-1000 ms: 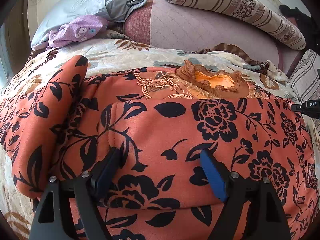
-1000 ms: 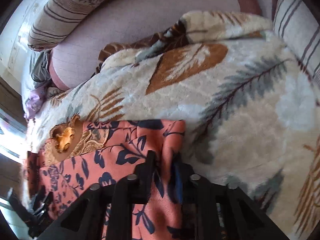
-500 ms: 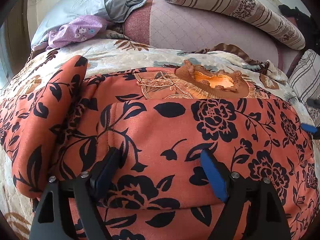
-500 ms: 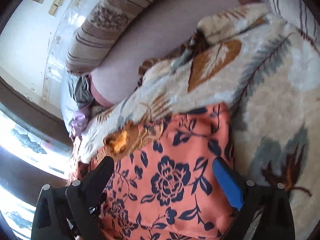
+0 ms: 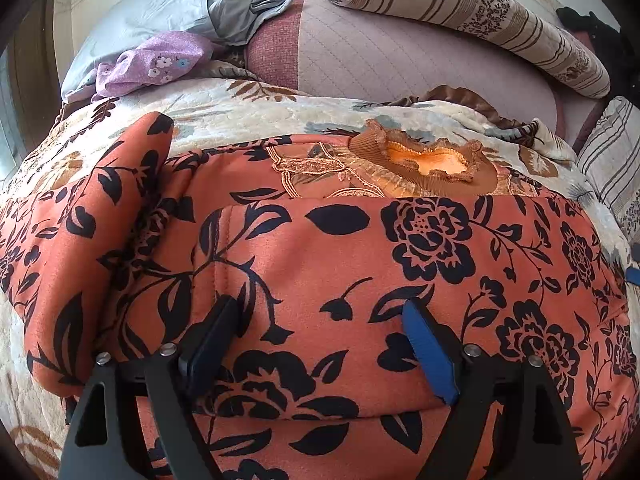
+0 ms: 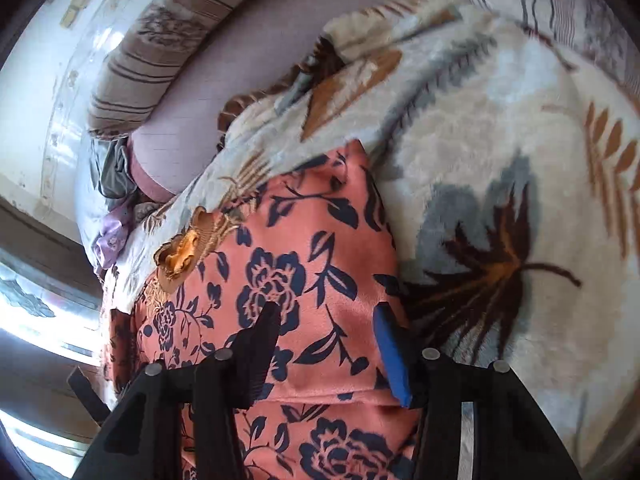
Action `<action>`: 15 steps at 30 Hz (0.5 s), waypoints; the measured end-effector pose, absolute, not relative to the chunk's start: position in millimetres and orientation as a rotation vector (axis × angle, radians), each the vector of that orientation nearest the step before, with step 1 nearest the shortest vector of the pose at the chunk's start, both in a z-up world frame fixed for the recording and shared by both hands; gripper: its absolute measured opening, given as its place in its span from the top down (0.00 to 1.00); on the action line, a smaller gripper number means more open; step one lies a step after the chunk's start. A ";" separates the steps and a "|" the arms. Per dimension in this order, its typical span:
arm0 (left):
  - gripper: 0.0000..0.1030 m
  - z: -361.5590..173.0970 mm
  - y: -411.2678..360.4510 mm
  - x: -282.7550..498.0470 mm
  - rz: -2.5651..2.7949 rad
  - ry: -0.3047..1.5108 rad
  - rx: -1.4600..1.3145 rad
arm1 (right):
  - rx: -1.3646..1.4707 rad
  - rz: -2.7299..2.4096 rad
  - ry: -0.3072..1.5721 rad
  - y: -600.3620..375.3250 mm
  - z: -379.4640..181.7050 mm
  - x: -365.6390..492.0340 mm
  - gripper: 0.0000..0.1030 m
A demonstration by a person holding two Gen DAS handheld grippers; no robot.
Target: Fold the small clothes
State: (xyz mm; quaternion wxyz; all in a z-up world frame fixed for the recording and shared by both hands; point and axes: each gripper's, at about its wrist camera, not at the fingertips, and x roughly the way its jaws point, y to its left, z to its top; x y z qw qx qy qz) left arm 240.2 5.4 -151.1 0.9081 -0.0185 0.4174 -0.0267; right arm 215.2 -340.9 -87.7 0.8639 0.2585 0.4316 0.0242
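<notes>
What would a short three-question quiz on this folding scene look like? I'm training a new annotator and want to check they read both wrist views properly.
1. True or false: the left gripper is clamped shut on the orange floral garment.
2. Which lies behind the garment's ruffled collar? A) a wooden chair B) a striped bolster pillow C) a laundry basket
3. In the right wrist view, what does the garment lie on?

Key
1. False: its jaws stand apart above the cloth.
2. B.
3. A cream leaf-print blanket; the right gripper, whose jaws have just been closing, is open above the garment's edge.
</notes>
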 end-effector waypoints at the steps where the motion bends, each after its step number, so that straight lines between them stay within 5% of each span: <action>1: 0.18 -151.4 4.7 239.8 -0.053 0.862 -0.033 | 0.526 0.065 0.865 -331.1 -77.9 201.3 0.29; 2: 0.18 -151.5 4.4 239.9 -0.052 0.863 -0.031 | 0.509 0.088 0.847 -320.5 -73.4 189.9 0.17; 3: 0.18 -151.3 4.1 240.2 -0.052 0.866 -0.030 | 0.487 0.103 0.842 -309.7 -72.5 177.3 0.15; 8: 0.18 -128.7 7.3 238.8 -0.061 0.948 -0.056 | 0.443 0.091 0.815 -266.8 -94.3 113.3 0.15; 15: 0.18 -50.4 121.1 161.7 -0.090 0.764 -0.436 | 0.400 0.106 0.835 -234.1 -121.4 91.8 0.15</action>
